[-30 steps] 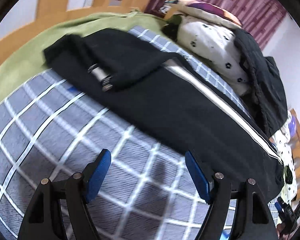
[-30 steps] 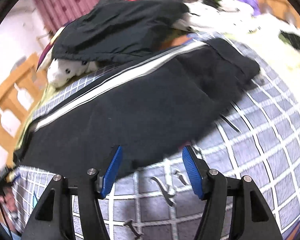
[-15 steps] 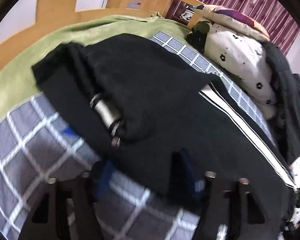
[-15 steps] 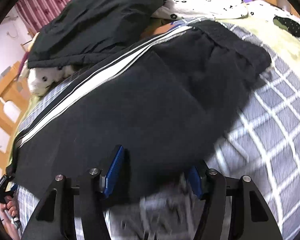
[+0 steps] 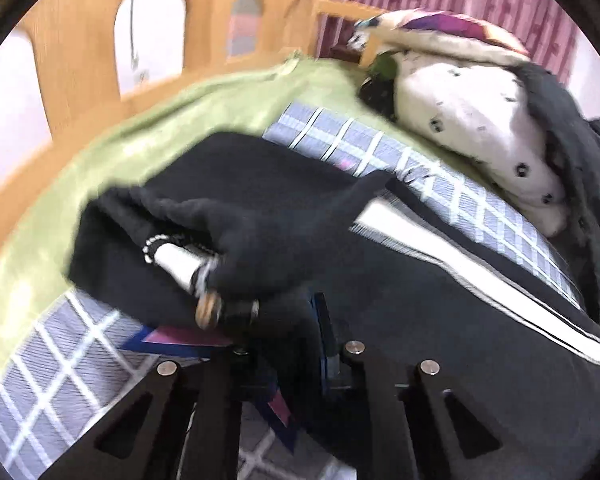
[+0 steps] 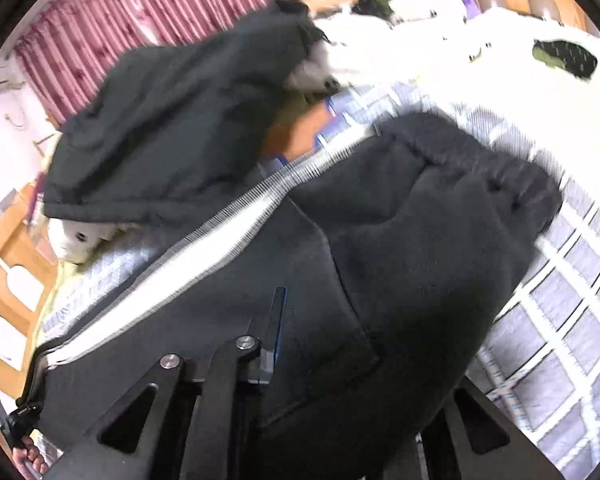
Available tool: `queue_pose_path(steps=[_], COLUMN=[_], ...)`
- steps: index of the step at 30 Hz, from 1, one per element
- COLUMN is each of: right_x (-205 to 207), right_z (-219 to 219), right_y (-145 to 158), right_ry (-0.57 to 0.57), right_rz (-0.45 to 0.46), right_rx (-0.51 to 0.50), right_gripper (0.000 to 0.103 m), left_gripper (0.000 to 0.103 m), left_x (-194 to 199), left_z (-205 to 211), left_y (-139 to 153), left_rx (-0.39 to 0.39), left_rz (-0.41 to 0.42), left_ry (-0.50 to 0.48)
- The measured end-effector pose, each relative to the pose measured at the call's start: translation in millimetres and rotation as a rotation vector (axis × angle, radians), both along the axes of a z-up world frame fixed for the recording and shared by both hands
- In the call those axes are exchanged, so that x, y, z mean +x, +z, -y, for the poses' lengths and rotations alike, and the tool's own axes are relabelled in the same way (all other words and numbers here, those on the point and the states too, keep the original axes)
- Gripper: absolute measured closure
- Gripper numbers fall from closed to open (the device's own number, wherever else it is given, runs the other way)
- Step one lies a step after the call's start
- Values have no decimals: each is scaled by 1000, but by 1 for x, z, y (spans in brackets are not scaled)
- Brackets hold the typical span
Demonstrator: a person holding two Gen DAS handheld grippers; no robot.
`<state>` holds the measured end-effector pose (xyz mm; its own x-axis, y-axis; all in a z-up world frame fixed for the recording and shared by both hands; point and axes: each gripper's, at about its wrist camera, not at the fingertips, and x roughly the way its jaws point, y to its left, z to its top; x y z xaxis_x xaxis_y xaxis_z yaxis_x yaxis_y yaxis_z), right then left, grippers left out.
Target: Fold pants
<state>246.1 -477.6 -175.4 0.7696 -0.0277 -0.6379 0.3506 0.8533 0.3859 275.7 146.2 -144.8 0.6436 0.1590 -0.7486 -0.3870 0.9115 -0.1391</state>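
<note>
Left gripper (image 5: pixel 284 344) is clamped down tight, jaws nearly together, with a bunch of the black track pants (image 5: pixel 440 320) pinched between the blue pads (image 5: pixel 324 332). Right beside that grip, the pant cuff with its white band (image 5: pixel 178 266) is rolled over on itself, metal zipper pull (image 5: pixel 208 312) dangling at the edge.

Over to the right gripper (image 6: pixel 320 340): one blue pad (image 6: pixel 278 320) shows, pressed against the pants (image 6: pixel 380 280), the other finger buried under the cloth. It looks to be gripping the fabric near the pocket seam, though how far the jaws have closed cannot be told.

The pants lie stretched across the grey checked bedsheet (image 6: pixel 560 340), white side stripe (image 6: pixel 220 240) running lengthwise, elastic waistband (image 6: pixel 480 160) at the far end from the left gripper. Beyond the pants, a dark jacket (image 6: pixel 180 128) is heaped over a spotted white pillow (image 5: pixel 480 140). Green blanket (image 5: pixel 120 152) past the cuff, wooden bed frame (image 5: pixel 80 40) behind it, pink curtain (image 6: pixel 100 20) beyond.
</note>
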Motion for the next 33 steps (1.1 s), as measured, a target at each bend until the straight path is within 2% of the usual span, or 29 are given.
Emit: queue_pose_path(steps=[5, 7, 9, 11, 14, 16, 18, 19, 21, 23, 24, 25, 29, 32, 33], right_x=[-42, -65, -99, -132, -164, -173, -185, -193, -208, -220, -224, -225, -212, -186, -180], right_z=[6, 20, 38, 44, 49, 52, 57, 58, 61, 64, 67, 72, 101, 114, 116], right_y=[51, 55, 51, 41, 12, -11, -25, -27, -22, -16, -13, -12, -19, -30, -30], right_ry=[21, 24, 35, 49, 67, 68, 44, 32, 25, 5, -14, -41, -96, -118, -135], right_rz=[42, 15, -19, -61, -144, -179, -196, -187, -147, -116, -101, -88, -60, -90, -97], right_rx=[-65, -62, -35, -53, -78, -37, -16, -6, 5, -6, -14, -20, 94, 167, 156], right_gripper=[89, 89, 89, 89, 88, 85, 75, 70, 64, 49, 37, 31, 31, 34, 54], left_gripper=[90, 90, 90, 90, 89, 87, 85, 80, 68, 41, 38, 38, 38, 38, 38], left_x=[-62, -92, -125, -159, -177, -179, -179, -181, -187, -198, -203, -210, -225, -237, -239], left_z=[26, 31, 37, 47, 62, 65, 63, 60, 59, 58, 60, 61, 64, 59, 57], left_y=[34, 34, 29, 17, -8, -22, -25, -21, -17, -13, -15, -15, -16, -10, -7], left_rx=[34, 31, 17, 34, 91, 135, 127, 110, 86, 62, 59, 59, 68, 94, 113], left_rz=[16, 14, 5, -7, -48, -66, -72, -80, -84, -61, -49, -37, -30, 7, 16], left_ry=[-116, -153, -182, -217, -231, -232, -232, -229, -231, -232, -228, -221, -210, -188, -176])
